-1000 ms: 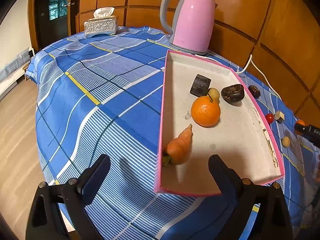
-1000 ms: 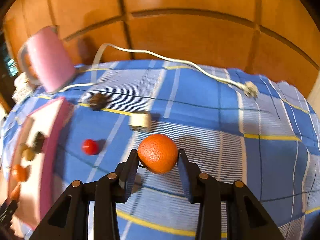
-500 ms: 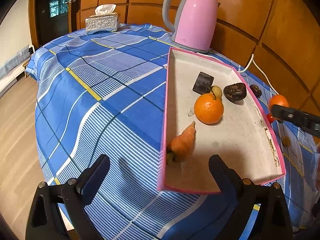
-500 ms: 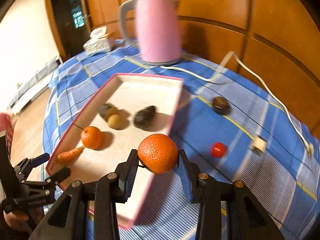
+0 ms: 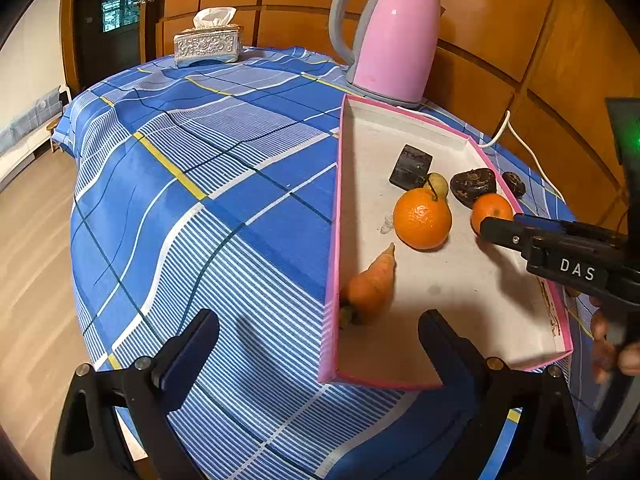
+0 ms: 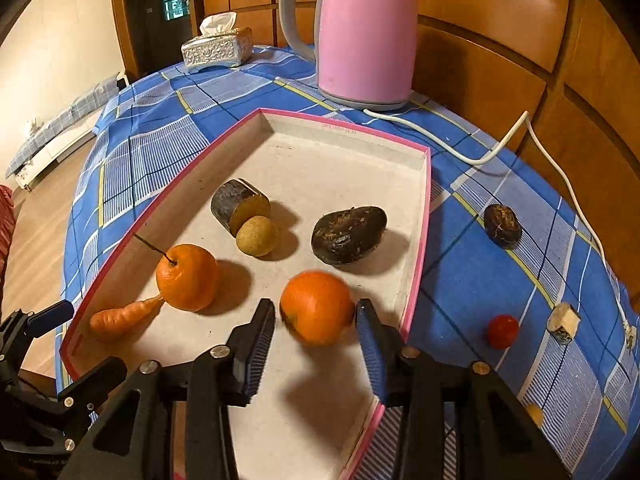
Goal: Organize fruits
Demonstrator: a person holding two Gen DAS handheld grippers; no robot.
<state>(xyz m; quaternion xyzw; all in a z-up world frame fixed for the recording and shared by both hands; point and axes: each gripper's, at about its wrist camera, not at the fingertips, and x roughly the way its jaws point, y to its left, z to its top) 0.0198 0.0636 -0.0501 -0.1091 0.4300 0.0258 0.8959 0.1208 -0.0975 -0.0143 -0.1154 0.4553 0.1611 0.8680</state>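
The right tongs (image 6: 316, 316) hang over the near end of the pink-rimmed tray (image 6: 424, 208), and their jaws are opening: the orange (image 6: 317, 307) sits blurred between the two blue-ribbed pads, with a sliver of gap showing on the left side, so the pads no longer press on it. From the left wrist view that same orange (image 5: 491, 212) shows by the tray's right rim, just beyond the tip of the right tongs (image 5: 496, 227). The left tongs (image 5: 316, 340) stand wide apart and empty, low over the tray's near corner and the blue checked cloth of the counter (image 5: 200, 208). Inside the tray lie a stemmed orange (image 6: 186, 277), a carrot (image 6: 122, 317) touching it, a small yellowish round fruit (image 6: 257, 236) against a dark cut chunk (image 6: 236, 208), and a dark wrinkled fruit (image 6: 349, 235). On the cloth outside the tray are a small red fruit (image 6: 503, 331), a dark nut-like piece (image 6: 502, 226) and a pale cube (image 6: 564, 322). A pink kettle (image 6: 366, 32) stands behind the tray.
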